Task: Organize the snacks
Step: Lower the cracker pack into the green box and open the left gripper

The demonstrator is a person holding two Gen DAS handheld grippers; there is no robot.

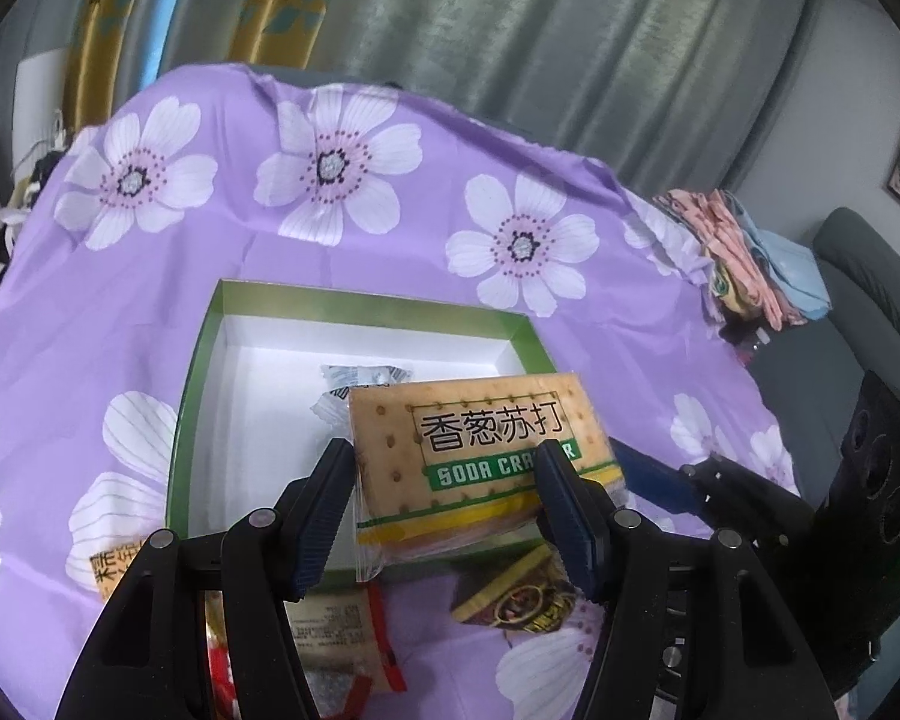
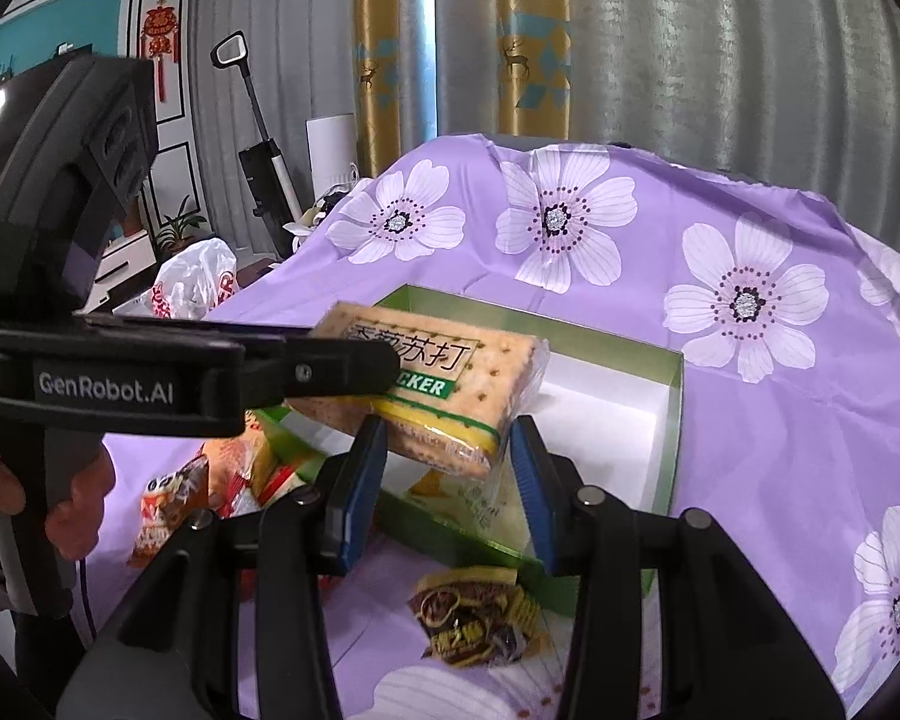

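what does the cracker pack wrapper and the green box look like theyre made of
Soda cracker pack: wrapper looks like thin glossy plastic film; its clear crimped end catches the light. Green box: probably coated cardboard, with stiff straight walls, a faint sheen outside and a matte white inside.

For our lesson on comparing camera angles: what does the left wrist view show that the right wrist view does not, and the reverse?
Only the left wrist view shows the small silver packet lying in the box and the folded clothes at the right.

Only the right wrist view shows the upright vacuum cleaner, the white plastic bag and a hand on the other tool's handle.

Both show the soda cracker pack held by both tongs over the green box, and the dark snack wrapper.
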